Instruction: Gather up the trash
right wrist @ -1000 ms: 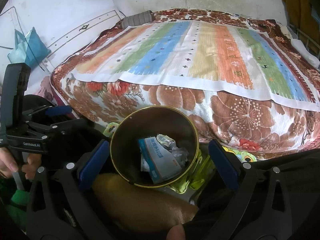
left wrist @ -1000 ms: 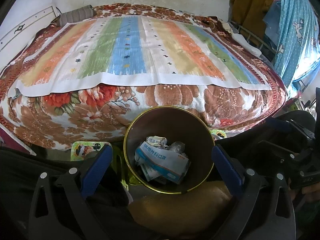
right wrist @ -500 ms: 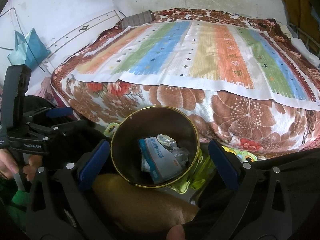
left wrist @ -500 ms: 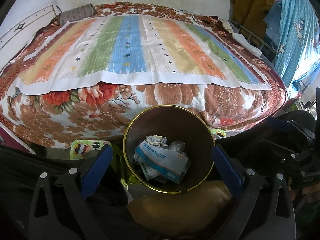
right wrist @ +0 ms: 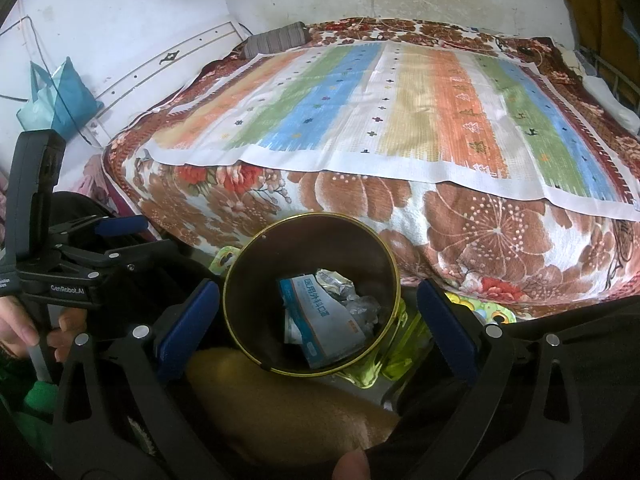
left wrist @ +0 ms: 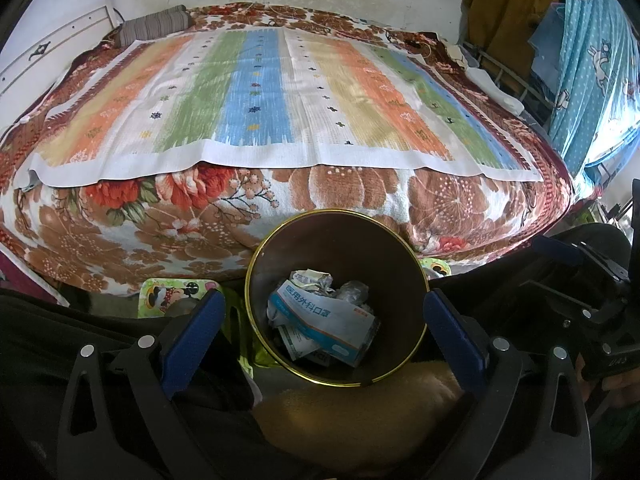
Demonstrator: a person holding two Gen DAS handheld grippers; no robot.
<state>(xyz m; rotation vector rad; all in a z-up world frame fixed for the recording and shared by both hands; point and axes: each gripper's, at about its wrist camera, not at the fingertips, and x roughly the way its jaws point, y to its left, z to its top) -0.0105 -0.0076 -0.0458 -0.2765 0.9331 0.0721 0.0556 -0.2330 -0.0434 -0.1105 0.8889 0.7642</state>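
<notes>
Nothing has shifted since the earlier frames. From the left wrist, the left gripper (left wrist: 324, 324) hangs with jaws spread, empty, the trash bin (left wrist: 256, 276) between them holding a blue-white box (left wrist: 324, 320) and crumpled wrappers (left wrist: 312, 280); ahead lies the bed (left wrist: 280, 200) under a striped sheet (left wrist: 256, 96). From the right wrist, the right gripper (right wrist: 318, 322) is likewise spread around the bin, floral blanket (right wrist: 480, 236) beyond, white wall (right wrist: 120, 4) behind.

Almost nothing changed.
Only a faint drift of the left wrist view, with the bin (left wrist: 335, 300) and bed (left wrist: 280, 200) sitting a touch lower in frame; right wrist view shifted just as faintly.
</notes>
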